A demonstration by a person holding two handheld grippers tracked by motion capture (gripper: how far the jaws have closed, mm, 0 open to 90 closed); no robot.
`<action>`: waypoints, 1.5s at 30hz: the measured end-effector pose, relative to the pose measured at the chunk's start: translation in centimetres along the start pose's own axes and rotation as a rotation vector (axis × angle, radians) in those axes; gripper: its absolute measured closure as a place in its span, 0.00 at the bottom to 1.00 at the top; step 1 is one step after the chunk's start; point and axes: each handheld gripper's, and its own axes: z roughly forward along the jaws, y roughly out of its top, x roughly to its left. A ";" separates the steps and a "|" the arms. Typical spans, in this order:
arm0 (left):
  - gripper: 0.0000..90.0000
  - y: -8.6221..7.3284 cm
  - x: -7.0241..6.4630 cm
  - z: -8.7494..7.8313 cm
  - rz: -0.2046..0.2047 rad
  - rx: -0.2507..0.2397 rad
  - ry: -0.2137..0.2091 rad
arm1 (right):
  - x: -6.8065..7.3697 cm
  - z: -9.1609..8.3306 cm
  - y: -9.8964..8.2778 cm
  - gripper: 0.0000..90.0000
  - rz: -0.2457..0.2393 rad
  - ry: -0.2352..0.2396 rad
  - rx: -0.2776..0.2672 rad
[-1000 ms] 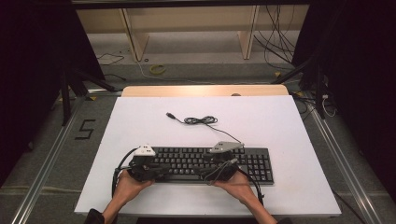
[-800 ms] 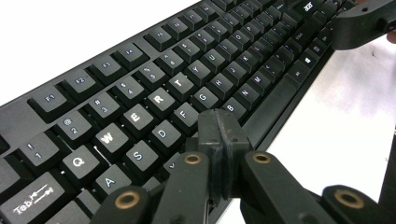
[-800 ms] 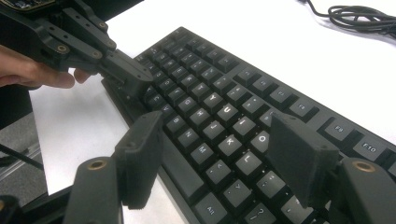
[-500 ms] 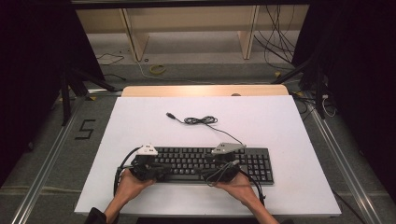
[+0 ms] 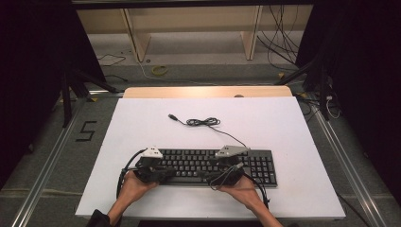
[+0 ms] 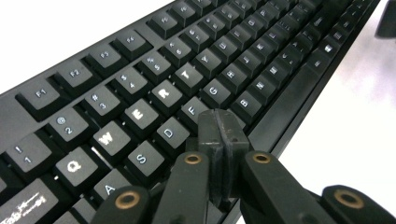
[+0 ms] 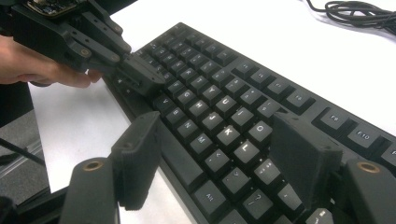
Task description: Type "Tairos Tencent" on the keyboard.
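A flat black plastic full-size keyboard with white-lettered keys lies face up near the desk's near edge, roughly centred, its long side parallel to that edge. Its thin black cable trails toward the desk's middle, partly coiled.

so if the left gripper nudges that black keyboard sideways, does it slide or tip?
The flat black plastic keyboard lies low and wide on the smooth white tabletop, so it likely slides, not tips. It looks rigid. Its thin black cable lies slack, so probably little drag. The left gripper is shut; keys may depress first.
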 end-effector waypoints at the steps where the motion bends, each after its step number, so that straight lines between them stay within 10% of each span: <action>1: 0.99 0.0 0.0 0.0 -0.008 -0.001 -0.001 | 0.0 0.0 0.0 0.39 0.000 -0.001 0.000; 29: 0.84 0.2 0.2 -1.1 -0.036 -0.108 -0.048 | 0.0 0.0 -0.1 0.39 0.000 -0.004 0.005; 45: 0.52 0.3 0.8 -1.7 -0.103 -0.166 -0.016 | 0.0 -0.1 -0.1 0.39 0.003 -0.003 0.003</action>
